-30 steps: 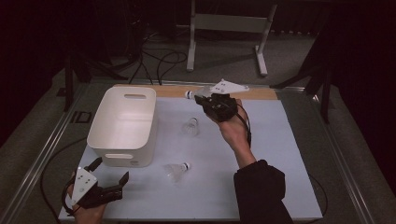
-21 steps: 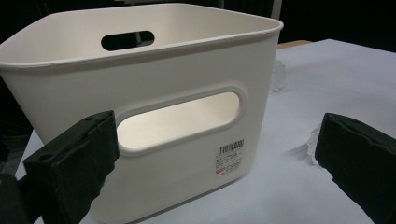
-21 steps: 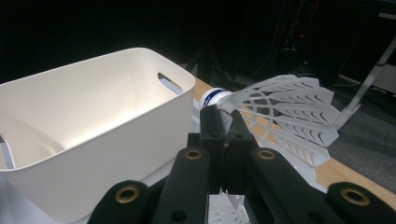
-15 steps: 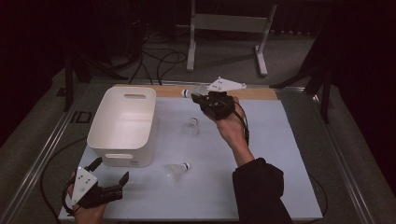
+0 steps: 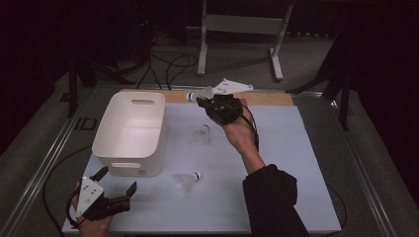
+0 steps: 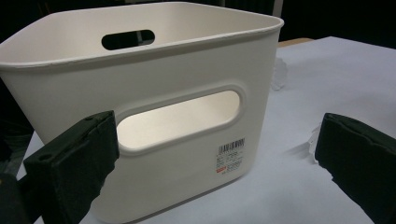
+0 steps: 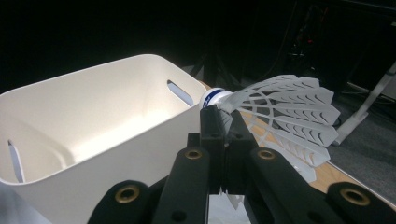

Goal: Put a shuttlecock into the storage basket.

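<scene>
above the far edge of the surface, just right of the white bin, the right gripper is clamped on a white shuttlecock, held in the air. two more shuttlecocks lie on the surface. near the bin's front corner the left gripper rests with jaws wide, holding nothing.

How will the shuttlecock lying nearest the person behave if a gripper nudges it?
The shuttlecock lies on its side, so it would probably roll in a curve. Its thin slotted skirt looks light and flexible, likely sliding easily on the smooth table.
</scene>
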A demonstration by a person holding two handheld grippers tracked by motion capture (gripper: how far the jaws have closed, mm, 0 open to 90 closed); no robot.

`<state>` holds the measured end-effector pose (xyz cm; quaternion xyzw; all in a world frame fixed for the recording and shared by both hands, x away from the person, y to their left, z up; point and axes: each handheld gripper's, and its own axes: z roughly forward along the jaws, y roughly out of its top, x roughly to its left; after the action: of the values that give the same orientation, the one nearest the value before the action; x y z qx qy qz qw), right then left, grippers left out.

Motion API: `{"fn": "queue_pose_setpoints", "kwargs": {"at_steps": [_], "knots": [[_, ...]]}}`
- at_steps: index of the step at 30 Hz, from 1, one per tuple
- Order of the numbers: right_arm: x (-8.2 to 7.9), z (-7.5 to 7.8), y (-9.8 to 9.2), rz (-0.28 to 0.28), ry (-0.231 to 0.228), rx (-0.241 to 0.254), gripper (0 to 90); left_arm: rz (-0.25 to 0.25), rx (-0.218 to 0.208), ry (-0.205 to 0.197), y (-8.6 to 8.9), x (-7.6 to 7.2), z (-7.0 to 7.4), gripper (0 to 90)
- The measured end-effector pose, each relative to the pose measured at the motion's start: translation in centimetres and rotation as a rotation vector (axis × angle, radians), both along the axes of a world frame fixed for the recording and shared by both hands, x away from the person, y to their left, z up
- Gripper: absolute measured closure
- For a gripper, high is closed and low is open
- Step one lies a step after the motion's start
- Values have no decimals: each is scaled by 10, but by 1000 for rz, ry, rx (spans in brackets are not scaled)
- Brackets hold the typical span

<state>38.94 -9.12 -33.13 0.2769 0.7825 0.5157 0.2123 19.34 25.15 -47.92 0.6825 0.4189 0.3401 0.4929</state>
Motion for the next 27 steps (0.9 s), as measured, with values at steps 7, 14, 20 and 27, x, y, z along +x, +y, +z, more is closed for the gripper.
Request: {"fn": "queue_pose_setpoints", "kwargs": {"at_steps": [7,14,20,27], "knots": [[1,1,8,22,-8,-11,892,-4,-7,1,0,0,0,3],[1,3,13,27,2,-7,892,-3,-6,1,0,0,0,3],[1,5,17,34,2,1,892,-3,-6,0,0,0,0,3],[2,5,22,51,4,13,892,-3,-6,0,0,0,0,3]]}}
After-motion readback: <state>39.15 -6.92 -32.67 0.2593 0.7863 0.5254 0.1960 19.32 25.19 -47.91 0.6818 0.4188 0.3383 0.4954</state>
